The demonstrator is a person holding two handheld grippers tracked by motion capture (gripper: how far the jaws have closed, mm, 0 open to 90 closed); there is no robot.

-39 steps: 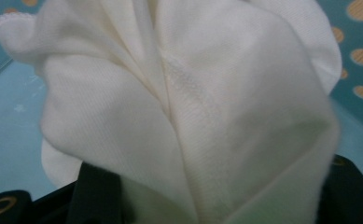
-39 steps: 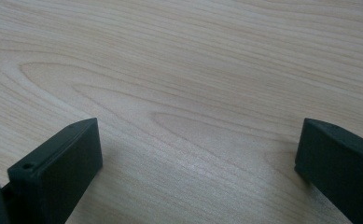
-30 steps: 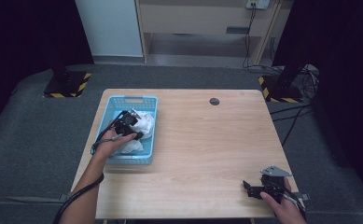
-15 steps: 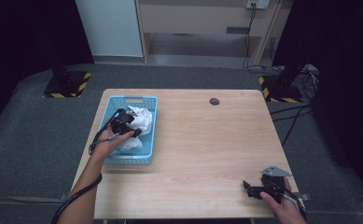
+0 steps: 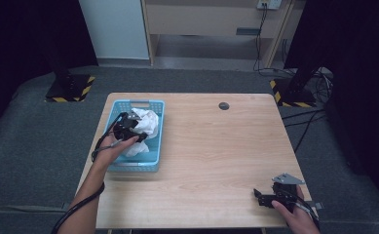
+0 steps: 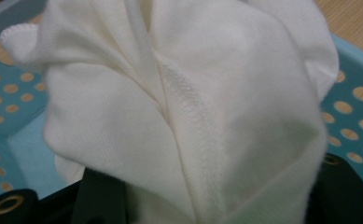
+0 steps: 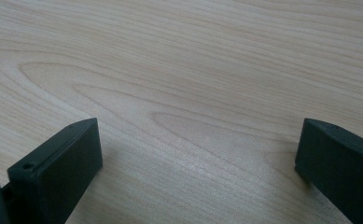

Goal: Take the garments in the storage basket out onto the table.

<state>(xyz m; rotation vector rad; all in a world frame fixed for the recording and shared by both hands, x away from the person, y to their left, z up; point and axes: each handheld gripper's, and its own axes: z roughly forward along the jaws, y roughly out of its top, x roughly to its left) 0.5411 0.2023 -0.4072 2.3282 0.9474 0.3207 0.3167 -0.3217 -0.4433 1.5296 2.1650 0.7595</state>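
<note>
A white cloth [image 5: 148, 126] lies bunched in the light blue perforated basket [image 5: 153, 165] at the table's left. My left gripper [image 5: 128, 127] is down in the basket, pressed against the cloth. In the left gripper view the white cloth [image 6: 184, 107] hangs in folds right before the camera and covers the jaw tips; black jaw parts stand at the bottom on either side of it. At the table's near right corner my right gripper [image 5: 267, 199] rests low over bare wood. Its jaws stand wide apart with nothing between them [image 7: 198, 158].
A small dark round disc [image 5: 223, 105] sits on the wooden table [image 5: 216, 156] near its far edge. Beyond the table are a white cabinet, a wooden shelf unit and two stands with striped bases. Cables trail on the floor at the right.
The left hand and its gripper have shifted only slightly in the basket, and the cloth beside them looks a bit more bunched up. The right gripper has stayed where it was.
</note>
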